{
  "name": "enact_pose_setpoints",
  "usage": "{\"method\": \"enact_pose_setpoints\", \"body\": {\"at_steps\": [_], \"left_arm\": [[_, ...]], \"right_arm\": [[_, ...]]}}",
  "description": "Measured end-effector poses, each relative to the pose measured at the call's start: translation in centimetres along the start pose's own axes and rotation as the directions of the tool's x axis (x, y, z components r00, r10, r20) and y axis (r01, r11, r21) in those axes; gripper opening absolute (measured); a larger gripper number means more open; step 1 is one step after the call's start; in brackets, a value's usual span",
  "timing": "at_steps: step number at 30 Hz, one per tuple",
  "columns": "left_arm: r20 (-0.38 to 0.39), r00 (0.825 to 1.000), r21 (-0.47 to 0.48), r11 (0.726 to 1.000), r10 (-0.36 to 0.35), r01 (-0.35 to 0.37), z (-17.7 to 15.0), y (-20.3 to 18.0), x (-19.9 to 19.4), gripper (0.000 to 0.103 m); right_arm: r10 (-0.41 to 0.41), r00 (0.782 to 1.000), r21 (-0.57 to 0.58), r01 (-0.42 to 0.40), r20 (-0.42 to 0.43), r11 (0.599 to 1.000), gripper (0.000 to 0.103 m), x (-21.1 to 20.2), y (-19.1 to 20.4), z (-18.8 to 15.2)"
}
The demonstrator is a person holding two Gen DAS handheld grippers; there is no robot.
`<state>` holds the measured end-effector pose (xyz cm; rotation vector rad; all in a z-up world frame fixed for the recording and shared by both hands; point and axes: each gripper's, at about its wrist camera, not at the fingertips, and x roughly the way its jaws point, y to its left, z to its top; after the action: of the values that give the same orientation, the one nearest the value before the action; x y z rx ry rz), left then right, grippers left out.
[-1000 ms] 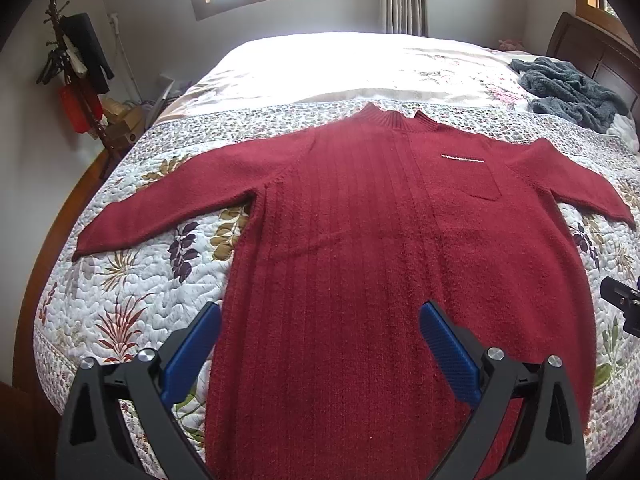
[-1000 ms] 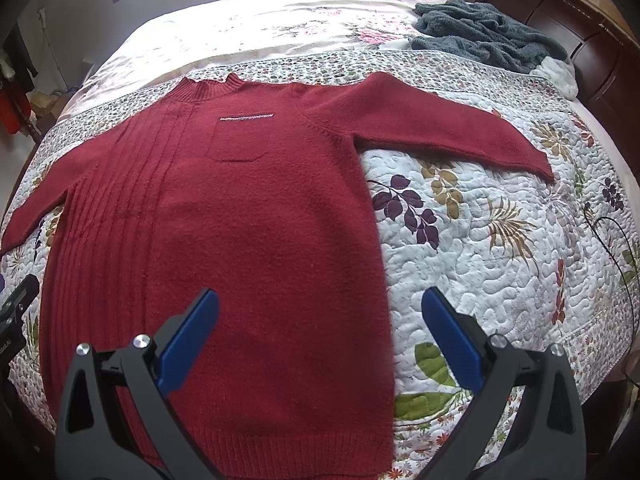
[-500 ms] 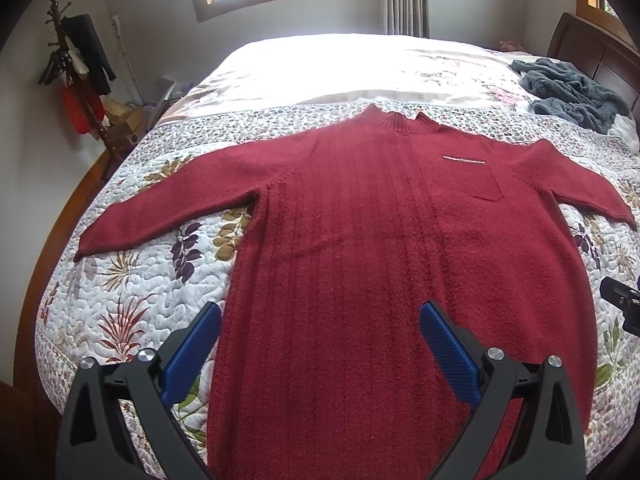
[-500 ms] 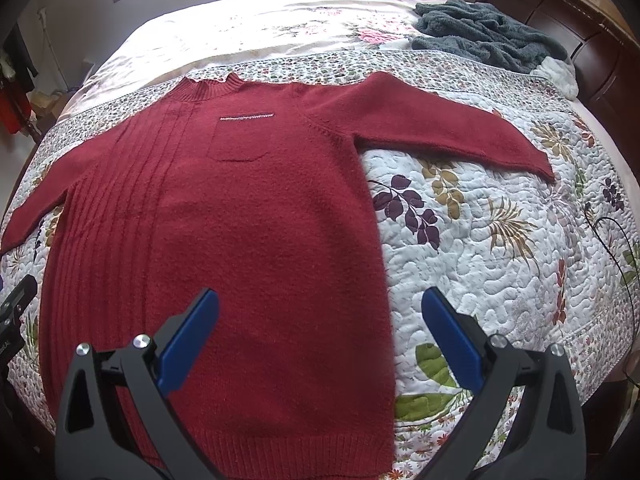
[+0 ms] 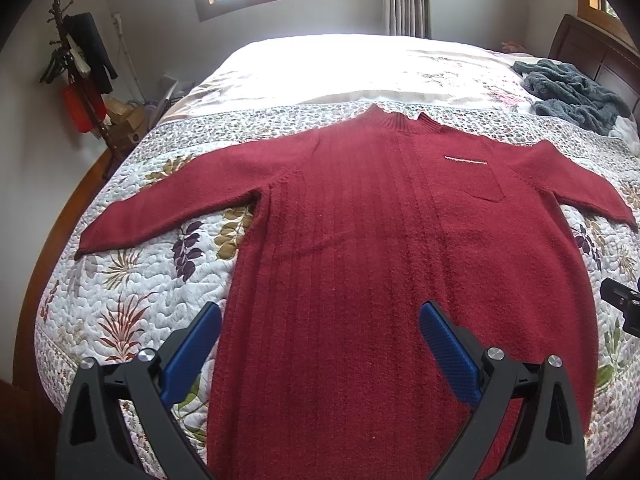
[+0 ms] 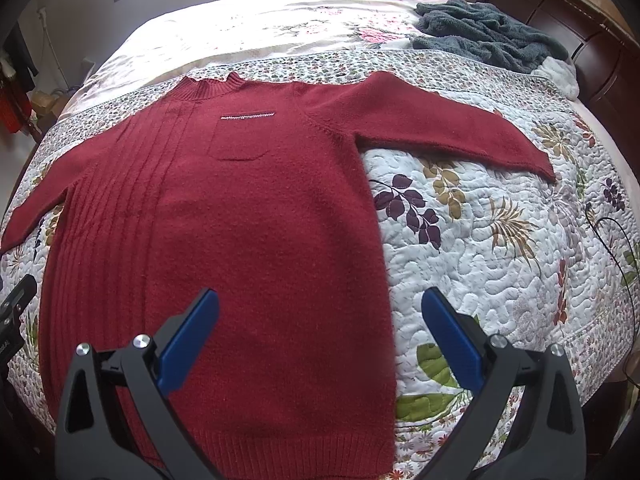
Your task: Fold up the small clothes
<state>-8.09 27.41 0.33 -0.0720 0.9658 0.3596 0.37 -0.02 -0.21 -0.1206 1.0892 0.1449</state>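
Both grippers, left point(image 5: 320, 334) and right point(image 6: 320, 322), stay wide open, holding nothing, and have hardly moved. Red sweater point(image 6: 224, 248) still lies flat on the quilt point(image 6: 500, 248).

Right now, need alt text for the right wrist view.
A dark red sweater lies flat, face up and unfolded on a floral quilt, sleeves spread to both sides, chest pocket showing. The right tongs hang open above its lower hem corner, holding nothing. A grey blanket is heaped near the headboard.
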Motion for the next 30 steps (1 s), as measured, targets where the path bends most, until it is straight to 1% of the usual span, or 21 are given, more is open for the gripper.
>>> {"method": "enact_pose_setpoints", "body": {"at_steps": [30], "left_arm": [[0.013,1.000,-0.010,1.000,0.014,-0.014,0.41,0.40,-0.25,0.099]], "right_arm": [[0.000,1.000,-0.001,0.000,0.005,1.000,0.100,0.08,0.23,0.43]]}}
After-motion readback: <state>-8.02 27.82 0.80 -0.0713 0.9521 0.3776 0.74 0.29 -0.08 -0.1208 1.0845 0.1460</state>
